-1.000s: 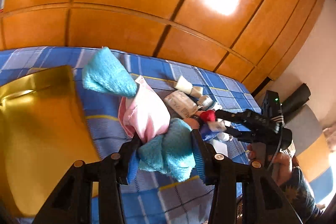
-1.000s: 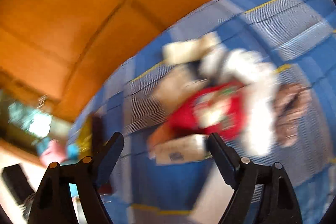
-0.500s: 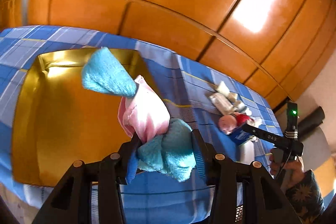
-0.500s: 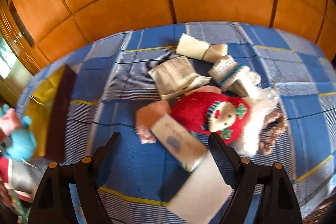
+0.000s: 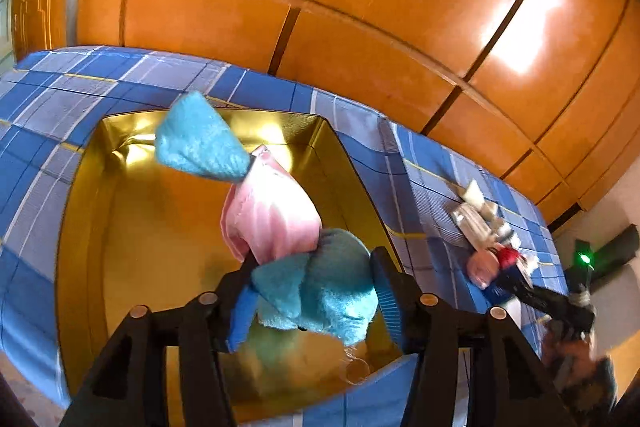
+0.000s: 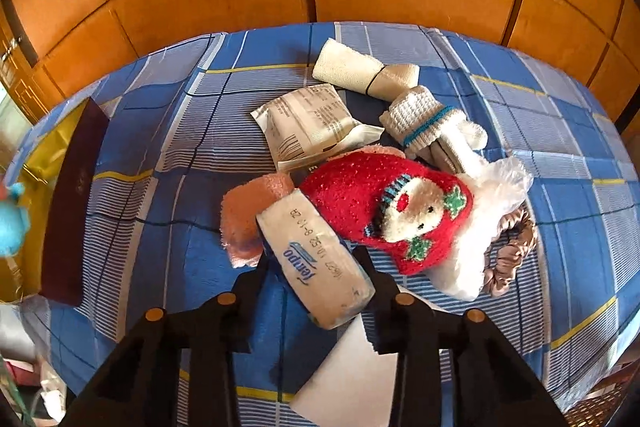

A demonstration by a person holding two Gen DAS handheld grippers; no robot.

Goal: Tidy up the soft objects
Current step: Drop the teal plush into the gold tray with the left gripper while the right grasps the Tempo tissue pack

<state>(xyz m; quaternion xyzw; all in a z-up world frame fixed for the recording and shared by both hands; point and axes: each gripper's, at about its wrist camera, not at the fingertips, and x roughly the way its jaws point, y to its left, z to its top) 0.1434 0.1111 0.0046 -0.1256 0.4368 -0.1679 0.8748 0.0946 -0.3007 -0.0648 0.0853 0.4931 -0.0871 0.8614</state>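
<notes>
Gold box (image 5: 80, 227), a second ago off to one side of the left wrist view, now fills it under the left gripper (image 5: 308, 291), whose jaws have just been opening around the blue-and-pink plush toy (image 5: 316, 291), so a drop looks close; meanwhile the right gripper (image 6: 316, 287) has just been closing, narrow on the tissue pack (image 6: 316, 259) beside the red sock (image 6: 384, 203), likely next for the box

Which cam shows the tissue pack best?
Right wrist: the tissue pack fills the near centre, label readable, between the right gripper fingers. Left wrist shows it only as a small blurred blue-white patch at that gripper's tip, far right.
</notes>
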